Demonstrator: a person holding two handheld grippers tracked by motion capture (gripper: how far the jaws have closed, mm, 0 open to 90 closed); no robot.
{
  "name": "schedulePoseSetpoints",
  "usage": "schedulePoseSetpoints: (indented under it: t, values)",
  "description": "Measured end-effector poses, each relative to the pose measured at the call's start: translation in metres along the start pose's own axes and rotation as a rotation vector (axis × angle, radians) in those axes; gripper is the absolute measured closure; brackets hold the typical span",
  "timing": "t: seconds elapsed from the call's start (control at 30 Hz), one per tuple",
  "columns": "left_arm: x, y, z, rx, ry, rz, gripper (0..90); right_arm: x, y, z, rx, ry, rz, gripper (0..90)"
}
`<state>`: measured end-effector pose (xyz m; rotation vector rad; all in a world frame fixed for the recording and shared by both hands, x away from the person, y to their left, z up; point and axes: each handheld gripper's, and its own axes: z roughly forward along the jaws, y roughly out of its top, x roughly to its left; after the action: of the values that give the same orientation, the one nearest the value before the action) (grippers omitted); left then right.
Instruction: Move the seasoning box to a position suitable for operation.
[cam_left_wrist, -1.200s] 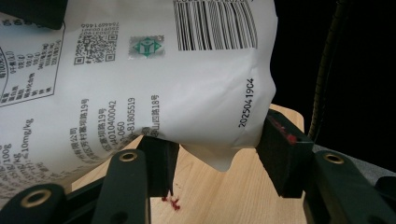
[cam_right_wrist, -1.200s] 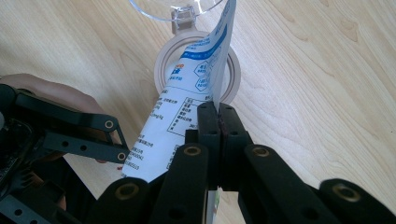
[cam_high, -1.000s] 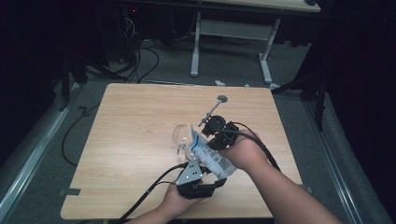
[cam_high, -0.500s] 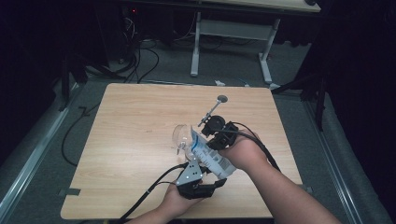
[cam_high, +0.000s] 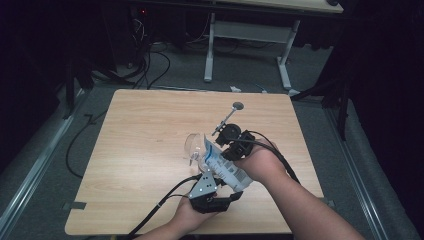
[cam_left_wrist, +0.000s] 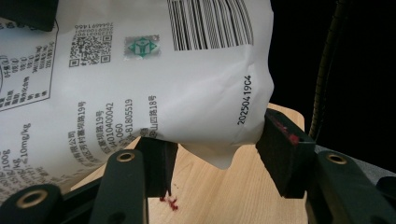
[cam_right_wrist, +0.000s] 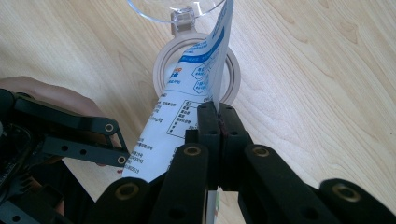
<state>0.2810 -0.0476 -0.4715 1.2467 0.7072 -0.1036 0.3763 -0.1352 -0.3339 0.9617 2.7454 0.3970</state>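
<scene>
One white printed bag (cam_high: 223, 166), one clear lidded container (cam_high: 194, 147), two claws, one wooden table (cam_high: 135, 150).

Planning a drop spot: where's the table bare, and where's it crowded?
Bare: the table's whole left half, and the far strip beyond the small stand. Crowded: near-right centre, where both hand-held grippers, left and right, hold the white bag over the clear container.

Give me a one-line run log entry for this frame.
left tongs: shut on bag bottom corner | right tongs: shut on bag edge | bag: tilted, mouth at open jar | jar lid: flipped back
</scene>
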Motion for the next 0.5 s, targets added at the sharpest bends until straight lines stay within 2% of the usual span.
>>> schedulePoseSetpoints:
  t: [0.5]
  values:
    - [0.0004, 0.0037, -0.0004, -0.010, -0.001, -0.009, 49.5, -0.0013, 0.0025, -0.0011, -0.002, -0.008, 0.000, 90.0]
